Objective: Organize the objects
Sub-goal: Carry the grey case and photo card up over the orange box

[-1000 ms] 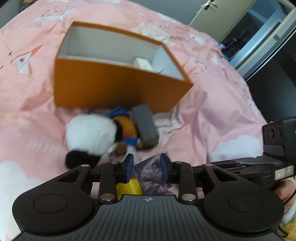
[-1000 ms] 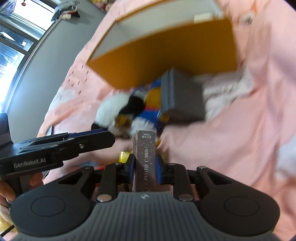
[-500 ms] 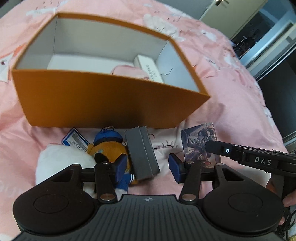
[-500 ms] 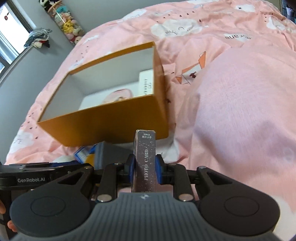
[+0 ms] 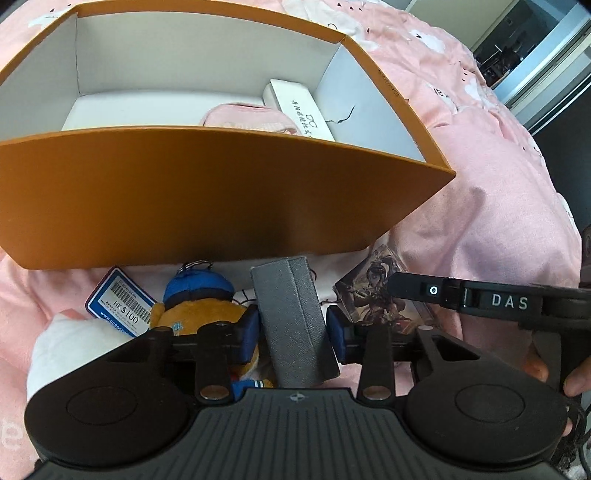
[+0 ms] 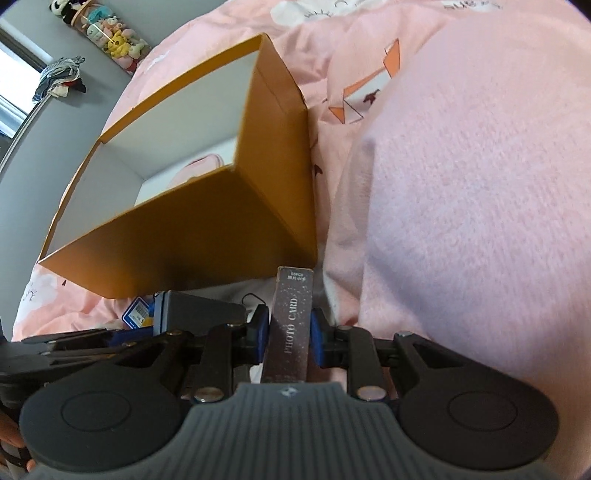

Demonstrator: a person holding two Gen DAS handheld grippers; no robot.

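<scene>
Now lower, left gripper (image 5: 291, 332) fingers straddle grey case (image 5: 293, 321) — apart.

Bedroom at home: pink cloud-print bedding (image 6: 461, 184), plush toys (image 6: 107, 33) by window

Right tongs (image 6: 287, 338) clamped on an upright card pack (image 6: 290, 328) lettered "PHOTO CARD". Ahead, an open orange box (image 6: 207, 229) on the pink bed (image 6: 461, 184). A grey case (image 6: 195, 314) and a blue tag (image 6: 138, 314) lie before the box, left of the pack.
</scene>
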